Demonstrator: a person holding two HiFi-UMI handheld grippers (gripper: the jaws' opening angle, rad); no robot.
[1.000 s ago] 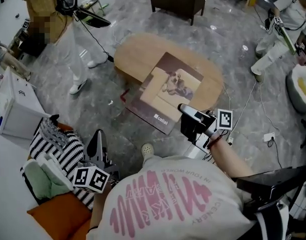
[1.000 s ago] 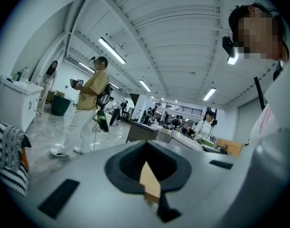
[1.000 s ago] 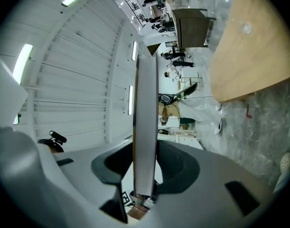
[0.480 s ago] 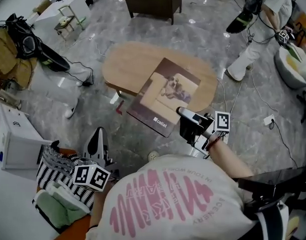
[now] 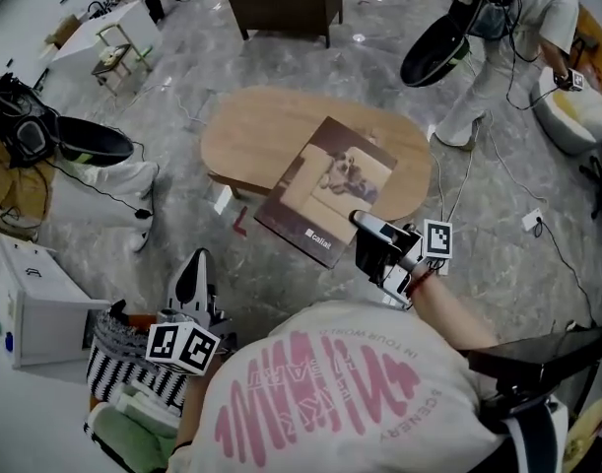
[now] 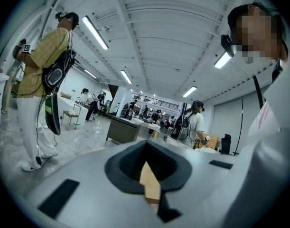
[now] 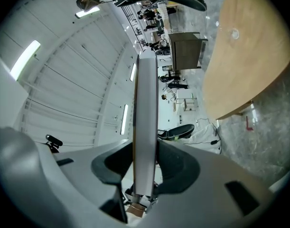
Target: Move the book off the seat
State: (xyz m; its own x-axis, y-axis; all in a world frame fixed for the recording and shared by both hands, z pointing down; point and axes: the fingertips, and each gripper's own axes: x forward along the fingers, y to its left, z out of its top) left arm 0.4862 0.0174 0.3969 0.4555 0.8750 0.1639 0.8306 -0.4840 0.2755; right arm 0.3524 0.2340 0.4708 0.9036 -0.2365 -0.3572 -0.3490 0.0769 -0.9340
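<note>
In the head view the right gripper (image 5: 361, 221) sits just right of centre. Its two jaws are clamped on the near corner of a large, flat brown book with a beige picture on its cover (image 5: 325, 180). The right gripper view confirms the grip: the book's pale edge runs straight up between the dark pads, which press on it from both sides.

From that corner the book reaches toward the upper left. Most of it lies over the near edge of an oval table with a light wooden top (image 5: 261, 126) in the middle of the frame. Its lower left corner hangs past the table's rim, above the grey marbled floor (image 5: 182, 220). No view shows whether the book rests on the tabletop or is held just above it.

The left gripper (image 5: 194, 274) is in the lower left of the head view, beside a black-and-white striped cloth (image 5: 118, 363) and well apart from the book. In its own view its jaws are drawn together and hold nothing, with only a thin tan sliver showing between the dark pads (image 6: 126, 163).
</note>
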